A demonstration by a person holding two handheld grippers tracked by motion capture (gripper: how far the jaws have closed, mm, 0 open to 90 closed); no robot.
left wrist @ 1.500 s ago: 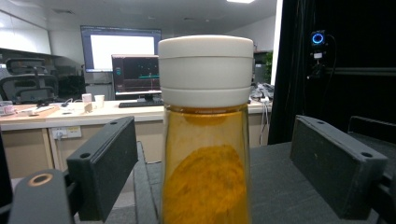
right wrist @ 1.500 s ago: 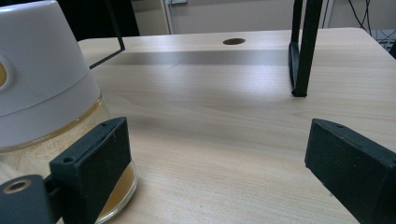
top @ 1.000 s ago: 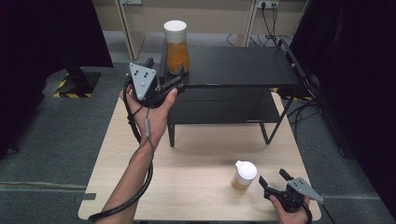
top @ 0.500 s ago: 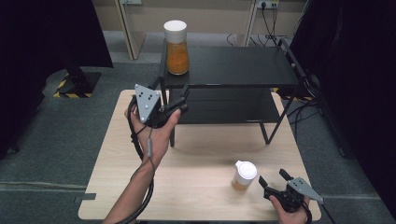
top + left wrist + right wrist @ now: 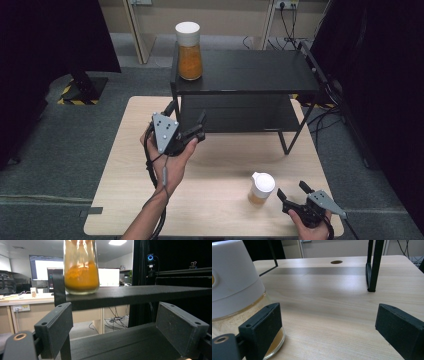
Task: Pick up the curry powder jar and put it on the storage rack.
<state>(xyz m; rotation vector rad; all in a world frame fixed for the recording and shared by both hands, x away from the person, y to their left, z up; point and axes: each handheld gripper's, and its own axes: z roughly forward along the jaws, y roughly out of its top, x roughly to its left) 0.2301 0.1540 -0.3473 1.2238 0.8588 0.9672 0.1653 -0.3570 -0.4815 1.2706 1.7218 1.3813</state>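
1. Work surface: a light wooden table (image 5: 125, 200) standing on grey carpet. A round hole (image 5: 336, 262) is cut into the tabletop near its far edge.
2. Room: pale panelled wall at the far side with cables hanging from a socket; dark curtains at left and right. A stand base with yellow-black hazard tape (image 5: 67, 92) sits on the floor at far left.
3. A black two-level shelf (image 5: 260, 75) occupies the far half of the table on thin legs.
4. Tall jar (image 5: 189, 50): upright, long axis vertical, white lid on top, orange contents. It stands at the left end of the upper shelf.
5. Small jar (image 5: 261, 189): upright, white lid on top, pale brown contents in the lower part. It stands on the table, near right.
6. Left gripper (image 5: 187, 125): jaws wide apart, holding nothing, held above the table in front of the shelf's left end, aimed at the shelf.
7. Right gripper (image 5: 292, 192): jaws spread, holding nothing, at the near right edge. The small jar sits just beside its left jaw, outside the gap.
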